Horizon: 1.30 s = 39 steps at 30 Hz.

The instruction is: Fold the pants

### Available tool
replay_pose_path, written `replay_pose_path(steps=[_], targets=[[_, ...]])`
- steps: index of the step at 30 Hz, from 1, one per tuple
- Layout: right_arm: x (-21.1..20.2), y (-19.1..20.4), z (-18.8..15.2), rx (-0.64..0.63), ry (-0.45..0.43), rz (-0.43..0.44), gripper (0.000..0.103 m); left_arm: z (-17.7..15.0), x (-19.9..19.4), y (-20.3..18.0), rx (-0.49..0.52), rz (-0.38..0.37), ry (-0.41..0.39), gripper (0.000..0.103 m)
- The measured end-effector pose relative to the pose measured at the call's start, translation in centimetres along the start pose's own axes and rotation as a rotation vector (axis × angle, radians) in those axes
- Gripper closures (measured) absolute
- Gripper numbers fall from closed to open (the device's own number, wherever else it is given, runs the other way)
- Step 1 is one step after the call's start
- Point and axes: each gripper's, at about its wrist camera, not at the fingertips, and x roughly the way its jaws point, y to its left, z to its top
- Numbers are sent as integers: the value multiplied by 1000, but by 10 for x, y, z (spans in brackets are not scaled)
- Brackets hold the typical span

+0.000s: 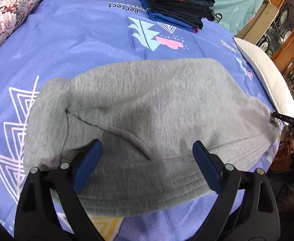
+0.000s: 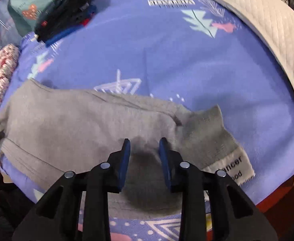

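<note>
1. Grey fleece pants (image 1: 142, 108) folded into a wide bundle, lying flat on a purple printed bedsheet (image 1: 86, 40), near its front edge.
2. Left gripper (image 1: 148, 146) with jaws spread wide, hovering over the near hem of the pants — blue pads (image 1: 90, 160) apart, nothing pinched between them.
3. Right gripper (image 2: 144, 146) over the pants' near edge on the other side, jaws parted by a narrow gap, no cloth gripped between the blue pads (image 2: 124, 160); dark shadow on the fabric just below.
4. White label (image 2: 231, 170) with black print showing at the right end of the pants, beside a ribbed cuff.
5. Stack of folded dark clothes (image 1: 179, 2) at the far side of the sheet, well apart from the pants.
6. White quilted pillow (image 2: 263, 30) along the right edge — floral bolster (image 1: 12, 14) along the left.
</note>
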Motion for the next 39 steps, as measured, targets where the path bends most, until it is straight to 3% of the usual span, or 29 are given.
replay_pose_path(steps=[2, 5, 8, 9, 11, 16, 19, 21, 23, 26, 28, 30, 34, 37, 39], targets=[[-9, 7, 5, -18, -37, 20, 71, 2, -9, -9, 0, -40, -7, 11], [-9, 10, 11, -25, -50, 35, 71, 3, -22, -49, 93, -92, -40, 11], [18, 9, 17, -15, 45, 8, 69, -4, -13, -95, 227, -123, -16, 9], [39, 4, 15, 4, 113, -5, 68, -7, -1, -103, 254, -101, 28, 9], [45, 9, 23, -25, 84, 0, 65, -16, 31, -102, 259, -21, 130, 9], [50, 5, 34, -16, 58, 8, 69, -32, 23, -109, 330, 37, 130, 9], [51, 7, 33, -22, 24, 4, 67, -35, 19, -111, 349, 60, 134, 9], [45, 4, 30, 1, -25, 19, 67, -30, 13, -113, 335, 51, 133, 9], [21, -6, 15, 69, -83, 70, 65, -24, 4, -110, 306, -8, 120, 9], [-22, -28, 1, 196, -142, 151, 43, -6, -17, -117, 289, -119, 30, 9], [-48, -44, -14, 275, -152, 128, 27, 3, -22, -124, 284, -164, -18, 9], [-59, -58, -29, 348, -123, 141, 27, 12, -14, -129, 268, -188, -25, 9], [-44, -69, -54, 453, -19, 213, 27, 16, 19, -131, 208, -227, 64, 9], [-22, -58, -57, 447, 21, 175, 25, 13, 27, -126, 181, -228, 88, 9], [-11, -50, -48, 404, -1, 109, 25, 8, 26, -117, 156, -230, 89, 9]])
